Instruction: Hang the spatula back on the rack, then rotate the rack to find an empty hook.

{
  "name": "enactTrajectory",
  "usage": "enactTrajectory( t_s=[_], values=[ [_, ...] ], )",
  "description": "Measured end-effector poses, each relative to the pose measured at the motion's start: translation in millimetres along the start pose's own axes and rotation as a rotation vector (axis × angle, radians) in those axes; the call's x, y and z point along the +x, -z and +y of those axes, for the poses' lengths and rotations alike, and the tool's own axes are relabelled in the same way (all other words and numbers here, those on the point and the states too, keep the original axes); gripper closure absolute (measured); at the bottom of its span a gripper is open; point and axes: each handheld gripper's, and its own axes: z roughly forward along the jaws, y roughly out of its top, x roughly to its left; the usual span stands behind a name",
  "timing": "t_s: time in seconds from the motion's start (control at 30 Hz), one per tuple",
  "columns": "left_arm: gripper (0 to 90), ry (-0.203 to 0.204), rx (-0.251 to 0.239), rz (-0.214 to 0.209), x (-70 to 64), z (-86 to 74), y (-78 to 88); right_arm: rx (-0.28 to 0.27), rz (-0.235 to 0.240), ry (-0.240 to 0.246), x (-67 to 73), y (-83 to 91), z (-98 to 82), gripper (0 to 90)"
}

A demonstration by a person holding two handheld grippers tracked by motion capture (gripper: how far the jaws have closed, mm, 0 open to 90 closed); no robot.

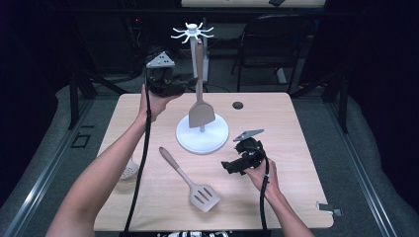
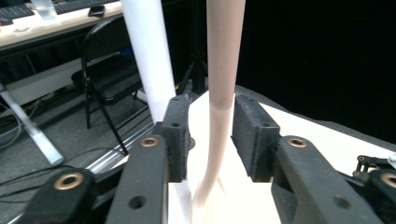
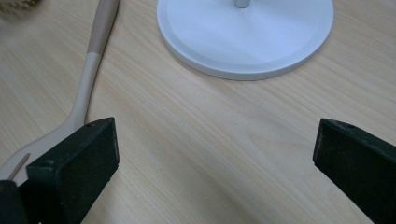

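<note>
My left claw (image 2: 210,135) stands parted around the hanging spatula's (image 1: 199,94) handle, a sliver of gap on either side. The spatula hangs upright from the white rack (image 1: 201,132), blade down just above its base. My right claw (image 3: 210,154), spread wide, hovers over the desk (image 3: 196,154).

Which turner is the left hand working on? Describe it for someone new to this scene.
Find the white stand at mid-table. A beige turner hangs upright beside its pole, handle between the left tongs. Unlike the slotted turner lying flat nearby, its blade is solid.
</note>
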Motion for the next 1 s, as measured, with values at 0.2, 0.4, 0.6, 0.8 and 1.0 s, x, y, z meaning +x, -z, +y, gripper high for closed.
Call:
enactTrajectory(
  t_s=[0.2, 0.4, 0.6, 0.8, 1.0],
  values=[
    [80.8, -0.008, -0.005, 0.030, 2.9, 4.7, 9.6, 0.002, 0.003, 0.003, 0.4, -1.0, 0.4, 0.1],
    [89.9, -0.015, -0.019, 0.057, 6.0, 13.2, 17.9, 0.006, 0.008, 0.003, 0.7, -2.4, 0.9, 0.3],
    [90.0, -0.027, -0.028, 0.067, 6.2, 23.1, 23.6, 0.015, -0.005, 0.006, 0.2, -2.4, 0.4, 0.3],
    [90.0, -0.036, -0.035, 0.081, 7.5, 31.7, 29.0, 0.017, -0.009, 0.002, -1.3, -2.9, -1.2, 0.3],
    [90.0, -0.042, -0.052, 0.097, 11.2, 43.0, 34.2, 0.032, -0.013, 0.009, -2.8, -2.1, -1.4, 0.5]
  ],
)
